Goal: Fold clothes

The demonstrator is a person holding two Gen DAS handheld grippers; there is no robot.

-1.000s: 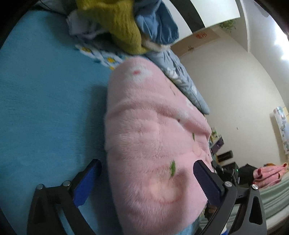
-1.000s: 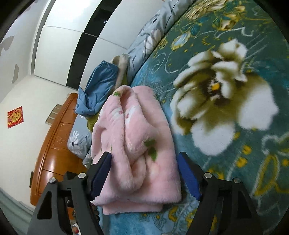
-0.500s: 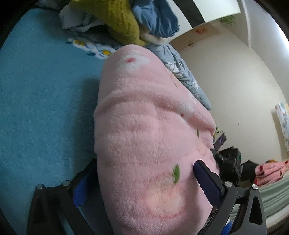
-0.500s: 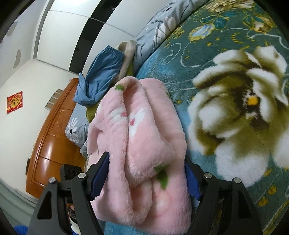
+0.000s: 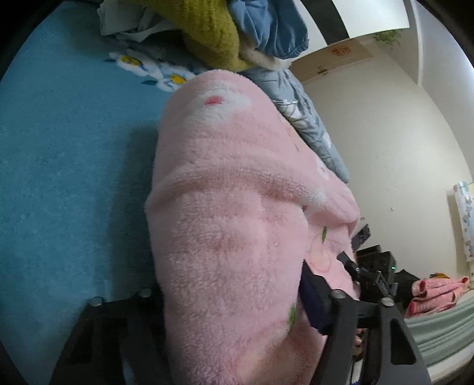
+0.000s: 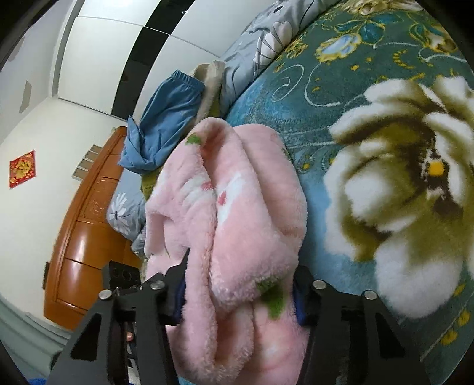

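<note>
A folded pink fleece garment (image 5: 237, 207) with white flowers and green leaves lies on the teal bed blanket (image 5: 59, 154). My left gripper (image 5: 231, 299) straddles its near end, jaws closing; the right blue pad (image 5: 311, 299) digs into the pile and the left finger is hidden behind the fleece. From the other end, my right gripper (image 6: 240, 299) is also closing on the same garment (image 6: 231, 213), and both blue pads press into its bunched folds.
Blue trousers (image 5: 272, 26), a mustard knit (image 5: 213, 32) and a grey floral quilt (image 5: 311, 124) are piled beyond the garment. A big white flower (image 6: 400, 192) patterns the blanket. A wooden headboard (image 6: 83, 242) stands past the bed's edge. Folded pink clothing (image 5: 435, 293) lies far right.
Both grippers have slid forward around the pink garment and their jaws have narrowed onto it. The fleece now bulges between the fingers and fills more of each view.
</note>
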